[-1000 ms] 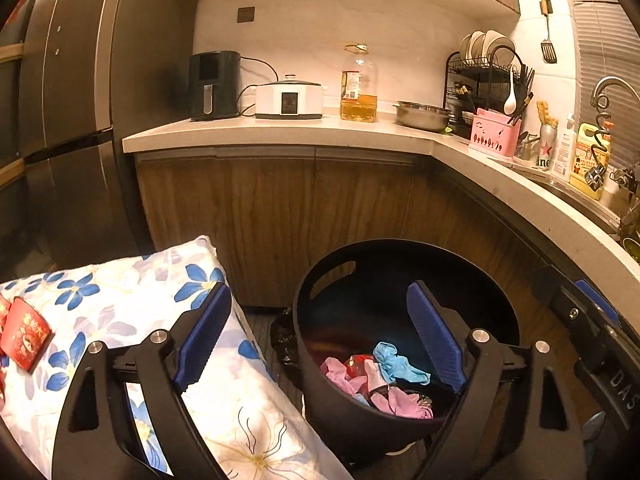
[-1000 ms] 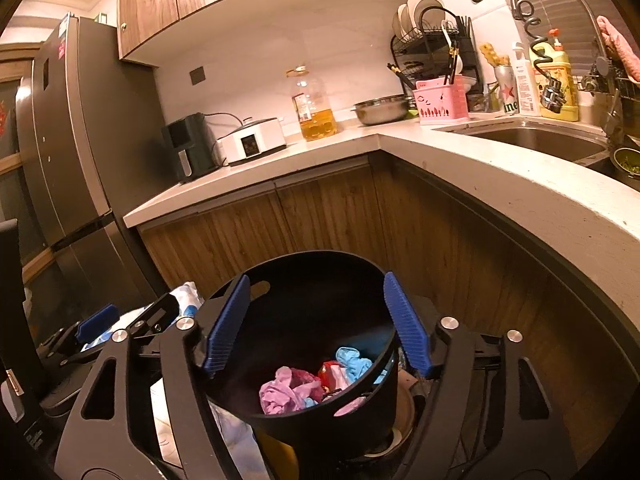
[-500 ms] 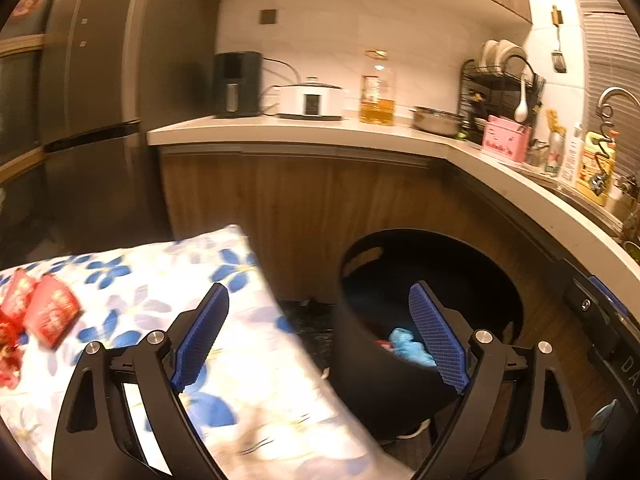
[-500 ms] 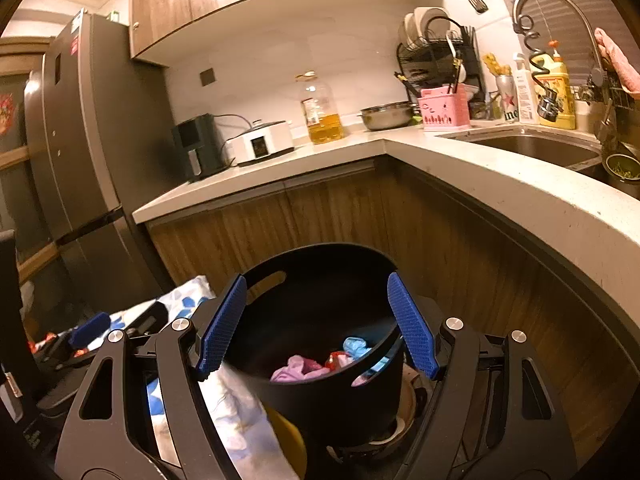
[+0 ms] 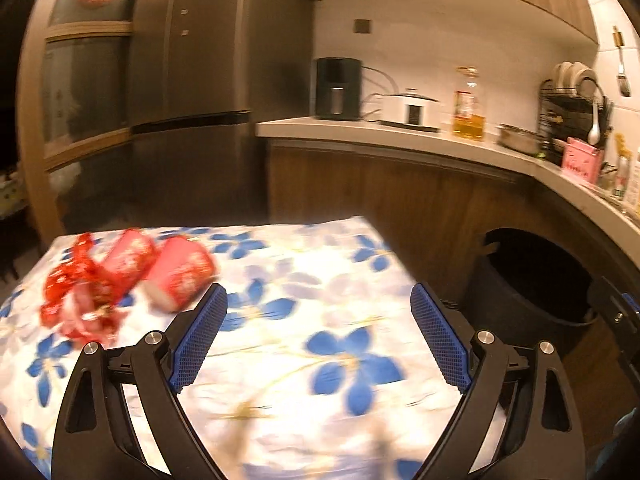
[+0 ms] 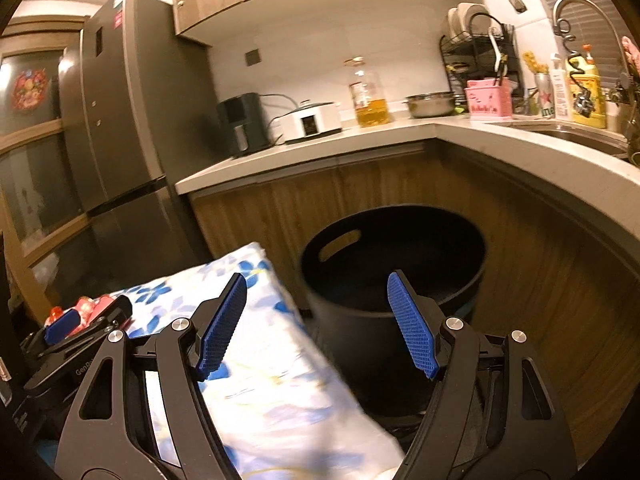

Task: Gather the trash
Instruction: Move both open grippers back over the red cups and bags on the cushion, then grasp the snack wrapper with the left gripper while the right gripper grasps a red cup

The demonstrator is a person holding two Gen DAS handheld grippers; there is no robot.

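Observation:
Red and pink crumpled wrappers (image 5: 120,280) lie on a white cloth with blue flowers (image 5: 320,320), ahead and left of my left gripper (image 5: 318,332), which is open and empty above the cloth. The black round bin (image 5: 532,280) stands at the right on the floor. In the right wrist view my right gripper (image 6: 316,324) is open and empty, held in front of the bin (image 6: 392,280); the bin's contents are hidden. The left gripper (image 6: 84,324) shows at the left over the cloth (image 6: 260,380), with the red wrappers (image 6: 90,306) behind it.
A dark fridge (image 5: 180,100) stands at the left. A counter (image 5: 400,132) runs along wooden cabinets with an air fryer (image 5: 338,88), a white cooker (image 5: 412,110), an oil bottle (image 5: 468,108) and a dish rack (image 6: 480,52). The sink and tap (image 6: 576,12) are at the right.
My left gripper has swung left, from over the bin to over the flowered cloth, bringing the red wrappers into view. My right gripper has drawn back a little from the bin.

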